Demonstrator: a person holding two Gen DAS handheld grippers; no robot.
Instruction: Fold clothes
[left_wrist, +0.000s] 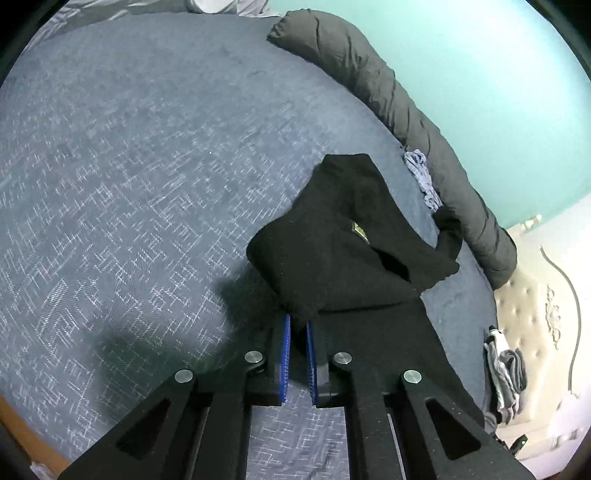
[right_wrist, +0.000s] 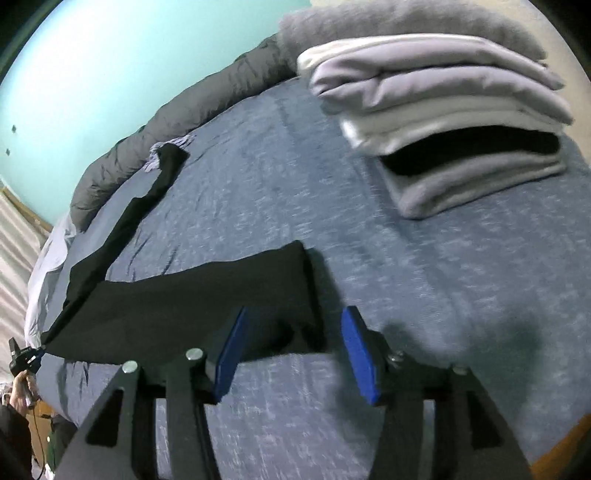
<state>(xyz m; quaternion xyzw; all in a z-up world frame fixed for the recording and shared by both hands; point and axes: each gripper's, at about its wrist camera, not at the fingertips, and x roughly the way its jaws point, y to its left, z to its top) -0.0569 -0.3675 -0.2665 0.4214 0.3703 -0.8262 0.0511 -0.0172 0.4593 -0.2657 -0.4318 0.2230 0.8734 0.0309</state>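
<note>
A home bedroom: blue-sheeted bed (left_wrist: 129, 166), tufted headboard (left_wrist: 524, 314), rolled grey duvet (left_wrist: 399, 96), turquoise wall (left_wrist: 480, 74).

Both the left gripper (left_wrist: 298, 325) and the right gripper (right_wrist: 295, 343) are built from black frames, blue-padded fingers (right_wrist: 231, 354) and silver screws (left_wrist: 183, 376); at eight o'clock, possibly a dark sleeve.

A blue patterned bed (left_wrist: 147, 166) meets a turquoise wall (left_wrist: 480, 74), beside perhaps a tufted headboard (left_wrist: 524, 314).

Small gold label on black garment (left_wrist: 360, 232); lettering unreadable. No other text.
</note>
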